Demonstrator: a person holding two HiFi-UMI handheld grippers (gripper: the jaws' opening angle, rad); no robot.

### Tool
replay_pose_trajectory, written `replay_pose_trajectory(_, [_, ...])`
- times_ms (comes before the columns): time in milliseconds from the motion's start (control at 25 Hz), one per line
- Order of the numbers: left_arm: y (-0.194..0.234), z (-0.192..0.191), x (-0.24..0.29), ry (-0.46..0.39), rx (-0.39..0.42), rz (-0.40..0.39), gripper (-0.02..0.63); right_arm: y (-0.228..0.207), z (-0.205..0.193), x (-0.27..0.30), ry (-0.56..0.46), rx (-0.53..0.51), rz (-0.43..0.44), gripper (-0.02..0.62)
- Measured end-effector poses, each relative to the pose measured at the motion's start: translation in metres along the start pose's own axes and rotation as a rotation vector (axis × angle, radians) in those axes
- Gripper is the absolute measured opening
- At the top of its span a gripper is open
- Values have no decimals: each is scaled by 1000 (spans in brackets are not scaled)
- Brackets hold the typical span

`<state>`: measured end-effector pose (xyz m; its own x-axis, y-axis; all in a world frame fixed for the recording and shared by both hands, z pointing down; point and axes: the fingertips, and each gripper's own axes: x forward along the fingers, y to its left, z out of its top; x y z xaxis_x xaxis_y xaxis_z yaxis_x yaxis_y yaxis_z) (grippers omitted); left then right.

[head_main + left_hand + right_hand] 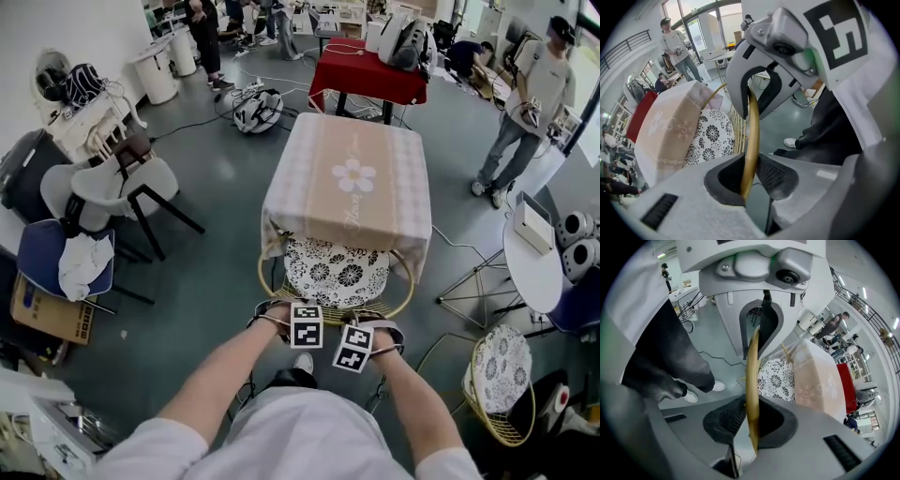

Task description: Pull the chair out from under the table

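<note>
Two claws are gripping the chair point(336, 274) by its thin gold back rail point(753, 136), and that is looking like the sensible place to take hold, since it is the only part standing clear of the desk point(319, 159). The chair is sitting with its seat and black-and-white floral cushion point(323, 267) tucked under the near edge of the desk's hanging tablecloth point(394, 230), its curved back facing the person. It is looking light and stiff to me, being an open wire frame, so I am expecting it to slide easily over the smooth grey floor point(216, 272). The rail is round and slick-looking, though, so it may be inclined to twist or slip between the pads if the pull is going unevenly. The left claw point(749, 180) is closing its pads on the rail, and the right claw point(751, 423) is doing the same just beside it, near the middle of the back. Both forearms are reaching forward and down from the person's body, with the claws pointing steeply downward and their marker cubes facing up.
</note>
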<state>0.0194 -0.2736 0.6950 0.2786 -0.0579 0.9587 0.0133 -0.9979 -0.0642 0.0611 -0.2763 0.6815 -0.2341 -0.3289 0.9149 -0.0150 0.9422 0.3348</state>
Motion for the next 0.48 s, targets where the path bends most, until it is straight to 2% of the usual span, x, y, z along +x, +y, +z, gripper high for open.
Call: replay_pose_trajectory(480, [-36, 1, -1, 2, -10, 12, 74, 34, 1, -11, -7, -14, 5, 49])
